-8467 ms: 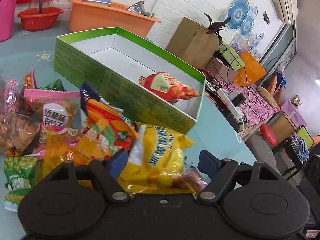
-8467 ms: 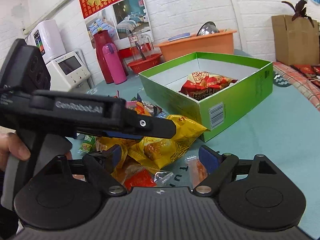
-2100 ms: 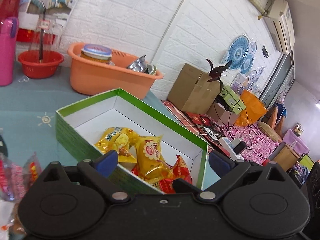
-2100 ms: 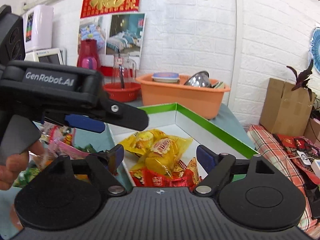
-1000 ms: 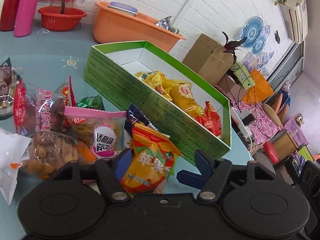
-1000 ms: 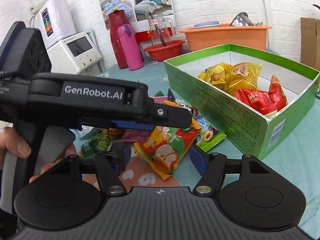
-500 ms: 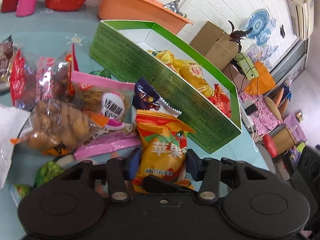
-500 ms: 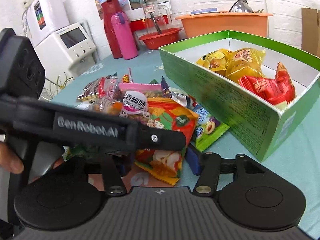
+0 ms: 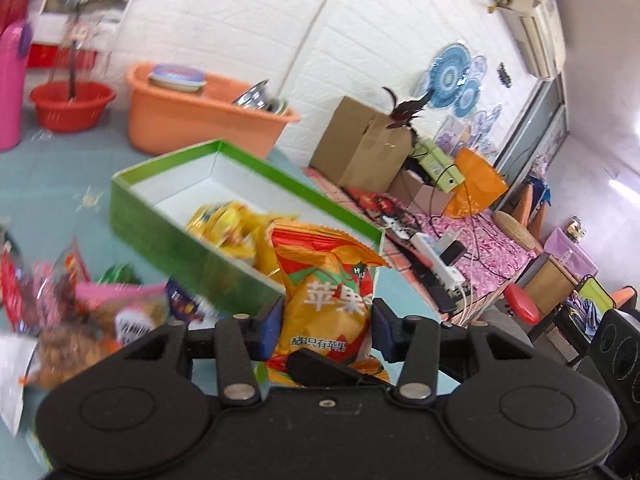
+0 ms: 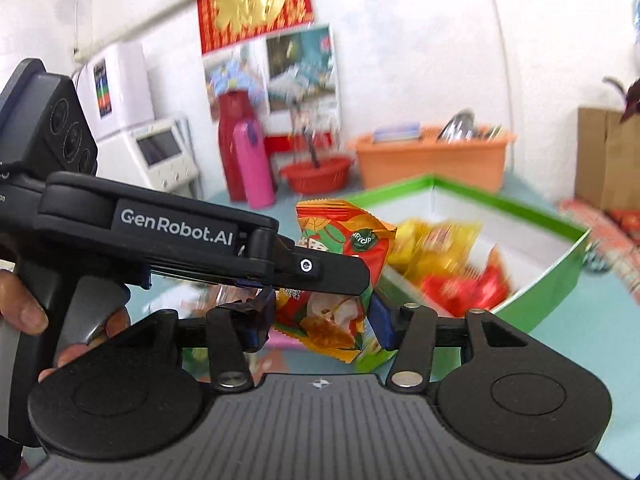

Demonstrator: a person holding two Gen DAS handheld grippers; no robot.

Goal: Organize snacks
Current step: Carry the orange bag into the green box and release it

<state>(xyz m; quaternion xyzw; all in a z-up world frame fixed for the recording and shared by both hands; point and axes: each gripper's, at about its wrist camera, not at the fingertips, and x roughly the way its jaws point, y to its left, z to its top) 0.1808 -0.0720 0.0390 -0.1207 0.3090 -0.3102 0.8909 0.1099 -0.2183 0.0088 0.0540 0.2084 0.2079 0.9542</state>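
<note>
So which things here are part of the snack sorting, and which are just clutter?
Job: orange apple-chip packet, held by both claws; green box; yellow packets inside; loose snacks on table.

Clutter: orange tub; red basin; pink flask; cardboard box.

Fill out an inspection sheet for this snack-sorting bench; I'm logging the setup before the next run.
Surface: teal table, mostly covered on the near left.
Job's things: orange apple-chip bag lifted, gripped from both sides; green box open, holding yellow and red packets.
Clutter: loose snack packets piled left of the box, blurred.
Grippers: left gripper and right gripper both closed on the bag, jaws having just narrowed.
Cables: power strip with wires, on the pink cloth beyond the table.
Surroundings: orange basin, red bowl, pink flask, cardboard box.
</note>
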